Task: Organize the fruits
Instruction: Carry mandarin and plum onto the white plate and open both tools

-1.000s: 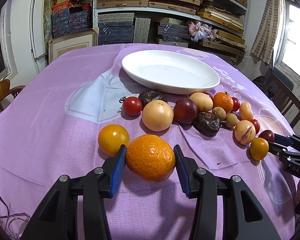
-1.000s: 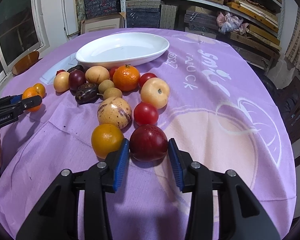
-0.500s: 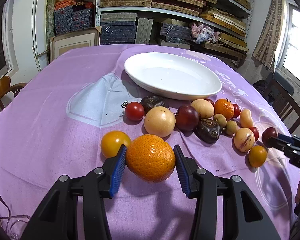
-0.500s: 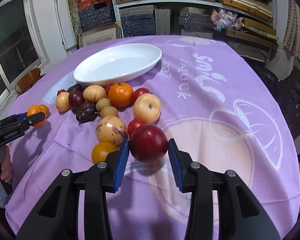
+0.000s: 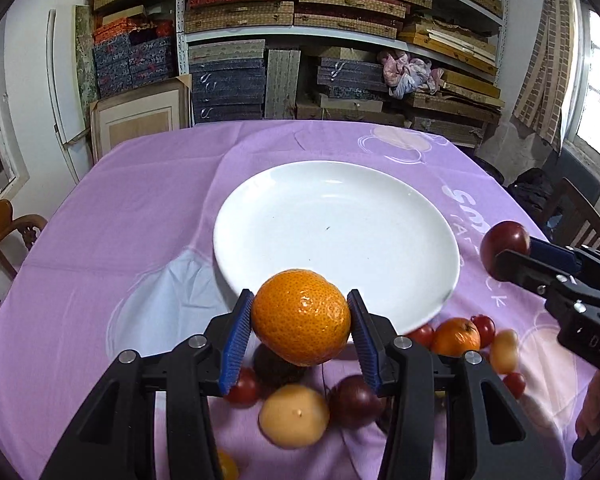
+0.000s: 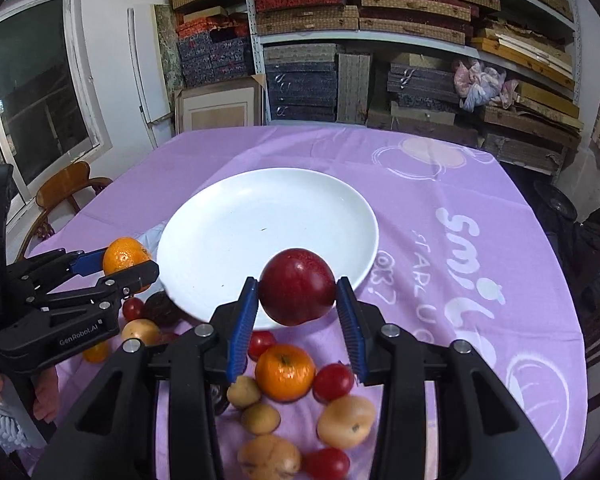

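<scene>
My left gripper (image 5: pixel 300 322) is shut on a large orange (image 5: pixel 300 316) and holds it in the air at the near rim of the white plate (image 5: pixel 336 220). My right gripper (image 6: pixel 297 304) is shut on a dark red plum (image 6: pixel 297 285), also lifted, over the plate's (image 6: pixel 252 232) near edge. Each gripper shows in the other view: the right gripper (image 5: pixel 512 256) with its plum (image 5: pixel 504 240) at the right, the left gripper (image 6: pixel 120 264) with its orange (image 6: pixel 124 256) at the left. Nothing lies on the plate.
Several loose fruits lie on the purple tablecloth (image 5: pixel 140 208) below the grippers: a small orange (image 6: pixel 285 372), red tomatoes (image 6: pixel 333 382), a yellow round fruit (image 5: pixel 294 420), a dark plum (image 5: pixel 356 400). Shelves of boxes (image 5: pixel 300 40) stand behind the table. Wooden chairs (image 6: pixel 66 184) flank it.
Both grippers have risen and moved forward over the row of fruits to the plate's near rim, each keeping hold of its fruit. The loose fruits now lie beneath the fingers.
</scene>
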Demonstrator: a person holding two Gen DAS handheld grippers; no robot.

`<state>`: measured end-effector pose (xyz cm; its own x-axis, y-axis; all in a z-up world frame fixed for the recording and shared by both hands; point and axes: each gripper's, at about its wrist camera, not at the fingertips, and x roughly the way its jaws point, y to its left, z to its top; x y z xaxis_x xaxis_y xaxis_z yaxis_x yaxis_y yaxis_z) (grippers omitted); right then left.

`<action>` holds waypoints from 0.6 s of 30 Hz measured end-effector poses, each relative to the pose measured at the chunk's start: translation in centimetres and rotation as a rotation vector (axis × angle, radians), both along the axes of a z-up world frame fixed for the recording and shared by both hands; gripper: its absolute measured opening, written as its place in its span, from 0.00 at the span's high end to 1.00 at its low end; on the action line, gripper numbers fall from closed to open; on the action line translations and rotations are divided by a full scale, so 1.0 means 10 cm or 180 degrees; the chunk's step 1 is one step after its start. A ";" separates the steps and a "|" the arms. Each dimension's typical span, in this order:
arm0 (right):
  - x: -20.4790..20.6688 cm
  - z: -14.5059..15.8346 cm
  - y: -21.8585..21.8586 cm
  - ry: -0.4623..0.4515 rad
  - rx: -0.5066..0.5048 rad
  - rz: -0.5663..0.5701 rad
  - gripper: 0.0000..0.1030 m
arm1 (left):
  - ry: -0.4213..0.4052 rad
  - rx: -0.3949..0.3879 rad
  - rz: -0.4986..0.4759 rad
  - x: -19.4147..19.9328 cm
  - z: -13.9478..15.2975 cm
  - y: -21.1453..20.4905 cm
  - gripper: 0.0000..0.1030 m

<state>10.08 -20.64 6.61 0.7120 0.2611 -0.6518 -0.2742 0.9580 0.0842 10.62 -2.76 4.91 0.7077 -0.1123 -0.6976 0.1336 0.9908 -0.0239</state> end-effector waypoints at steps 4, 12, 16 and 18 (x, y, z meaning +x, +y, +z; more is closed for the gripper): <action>0.45 -0.20 0.16 0.0182 -0.0162 0.0013 0.62 | 0.0150 0.0088 0.0037 0.35 -0.15 -0.06 0.53; 0.82 -0.46 0.30 0.0321 -0.0377 0.0053 0.58 | 0.0410 0.0076 0.0038 0.70 -0.39 -0.07 0.53; 0.65 -0.21 0.12 0.0094 -0.0177 -0.0053 0.54 | 0.0312 0.0046 0.0138 0.61 -0.32 0.03 0.53; 0.42 0.04 -0.05 -0.0100 0.0048 -0.0109 0.42 | 0.0168 0.0040 0.0185 0.47 -0.16 0.11 0.51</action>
<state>14.32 -21.18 6.99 0.7408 0.2458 -0.6251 -0.2440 0.9655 0.0904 15.37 -1.62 3.34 0.6749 -0.0630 -0.7352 0.0747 0.9971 -0.0168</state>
